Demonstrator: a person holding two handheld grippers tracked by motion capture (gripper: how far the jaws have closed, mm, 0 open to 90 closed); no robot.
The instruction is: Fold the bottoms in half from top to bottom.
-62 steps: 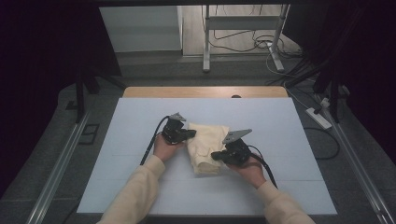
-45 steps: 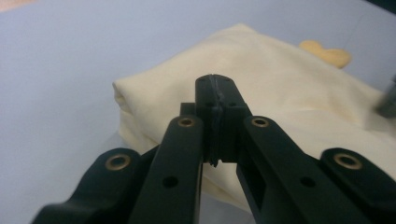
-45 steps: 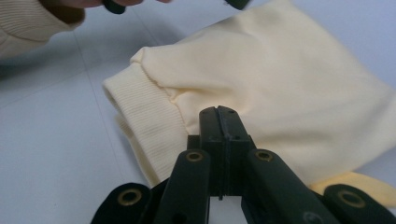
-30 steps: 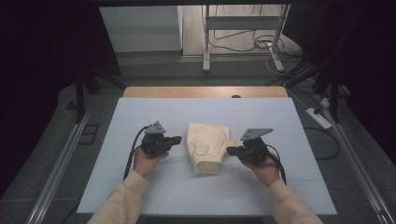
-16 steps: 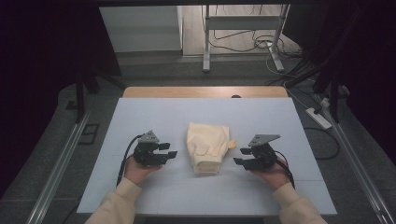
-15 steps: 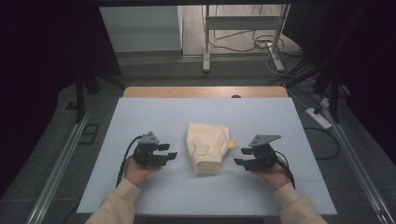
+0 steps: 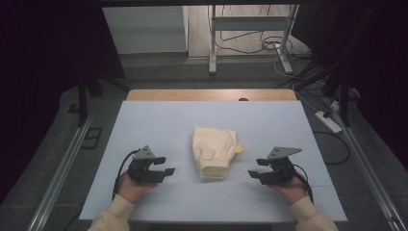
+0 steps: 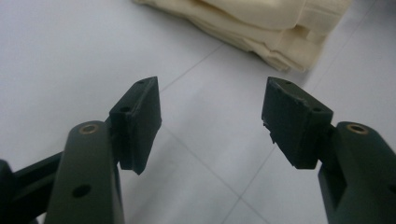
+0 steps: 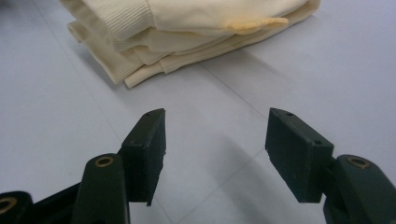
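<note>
Both my grippers rest apart from the folded cream garment (image 7: 214, 151), which lies mid-counter (image 7: 159, 120): left gripper (image 7: 162, 166) at its left, right gripper (image 7: 256, 168) at its right, jaws spread and empty, because folding looks finished.

A cream folded garment (image 7: 213, 151) with ribbed cuffs is lying on the pale blue-white counter (image 7: 159, 125), its far edge showing tan wood.
</note>
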